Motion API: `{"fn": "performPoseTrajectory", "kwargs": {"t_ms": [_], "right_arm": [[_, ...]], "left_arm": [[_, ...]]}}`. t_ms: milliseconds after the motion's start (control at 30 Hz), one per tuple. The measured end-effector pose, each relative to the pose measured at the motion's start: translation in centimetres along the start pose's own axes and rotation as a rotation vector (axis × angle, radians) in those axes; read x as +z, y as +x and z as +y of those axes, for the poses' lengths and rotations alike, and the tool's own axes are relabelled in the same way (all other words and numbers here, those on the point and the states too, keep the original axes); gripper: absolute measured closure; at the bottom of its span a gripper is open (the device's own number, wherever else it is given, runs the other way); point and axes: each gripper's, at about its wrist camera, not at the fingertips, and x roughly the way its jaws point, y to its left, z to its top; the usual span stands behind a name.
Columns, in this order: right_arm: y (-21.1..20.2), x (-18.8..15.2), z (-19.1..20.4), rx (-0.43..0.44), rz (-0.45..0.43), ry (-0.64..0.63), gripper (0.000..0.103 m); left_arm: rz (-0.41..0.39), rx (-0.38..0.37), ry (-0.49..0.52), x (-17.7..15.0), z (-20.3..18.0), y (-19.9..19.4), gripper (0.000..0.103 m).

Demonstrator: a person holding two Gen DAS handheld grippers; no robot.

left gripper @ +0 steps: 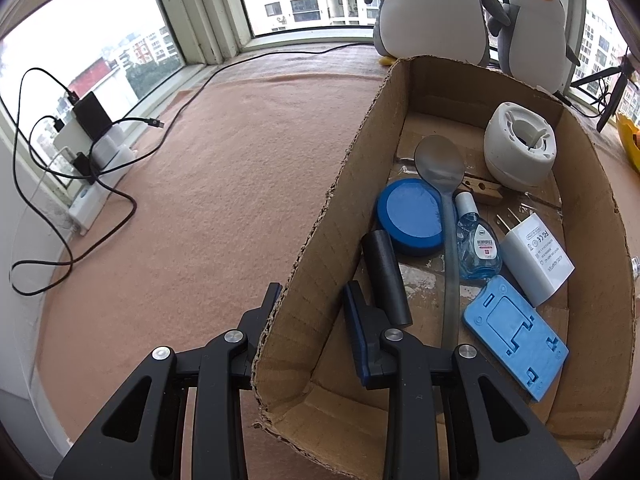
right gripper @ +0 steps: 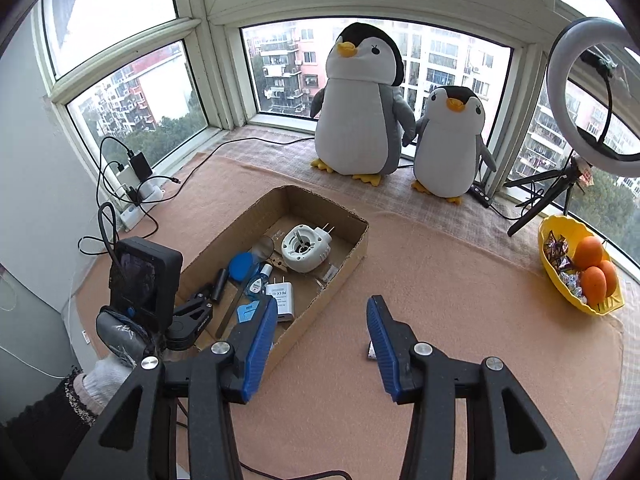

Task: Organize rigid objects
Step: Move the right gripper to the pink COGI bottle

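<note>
- Left wrist view: left gripper (left gripper: pixel 310 294) is straddling the near left wall of the cardboard box (left gripper: pixel 344 184), one finger outside over the pinkish blanket (left gripper: pixel 200 168) and one inside; its jaws are standing apart with the wall between them, not pinching it, and grasping nothing — I judge it is placed there to steady the box or reach in
- Inside the box, rigid items are lying on the floor: black cylinder (left gripper: pixel 386 276) just ahead of the inner finger, blue round lid (left gripper: pixel 410 216), metal spoon (left gripper: pixel 440 168) with its handle running toward the camera, small blue bottle (left gripper: pixel 478 244), white charger plug (left gripper: pixel 536 260), blue flat stand (left gripper: pixel 516 332), white round device (left gripper: pixel 520 144) near the far wall, and a wooden piece (left gripper: pixel 486 192) partly hidden behind the spoon
- Cables and a power strip (left gripper: pixel 86 200) are sitting by the left window
- Right wrist view: right gripper (right gripper: pixel 322 320) is hovering over the blanket just right of the box (right gripper: pixel 352 256), jaws wide apart and empty
- Small dark-and-white object (right gripper: pixel 371 351) is lying on the blanket beside the right finger, mostly hidden; I judge it may be the last thing left to collect, which would explain the released jaws
- Two plush penguins (right gripper: pixel 360 112), a ring light (right gripper: pixel 592 92) and a yellow bowl of oranges (right gripper: pixel 576 304) are standing well apart from the box, likely not part of the sorting
</note>
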Motion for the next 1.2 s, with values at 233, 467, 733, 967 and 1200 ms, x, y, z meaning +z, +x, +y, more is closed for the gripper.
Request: {"fn": "performPoseTrajectory", "kwargs": {"t_ms": [233, 467, 733, 967, 1200], "right_arm": [[-5.3, -2.0, -1.2, -0.058, -0.043, 0.058, 0.058], [-5.2, -6.0, -4.1, -0.080, -0.020, 0.141, 0.057], [0.0, -9.8, -9.5, -0.090, 0.058, 0.312, 0.057], [5.6, -10.5, -12.7, -0.075, 0.145, 0.434, 0.057], [9.9, -10.7, -14.5, -0.019, 0.233, 0.554, 0.057]], "left_arm": [[0.009, -0.020, -0.001, 0.2, 0.4, 0.2, 0.075], [0.001, -0.016, 0.001, 0.0, 0.3, 0.2, 0.075], [-0.008, 0.009, 0.012, -0.1, -0.2, 0.0, 0.075], [-0.009, 0.012, 0.001, -0.2, -0.2, -0.1, 0.075], [-0.010, 0.015, 0.000, -0.1, -0.2, -0.1, 0.075]]}}
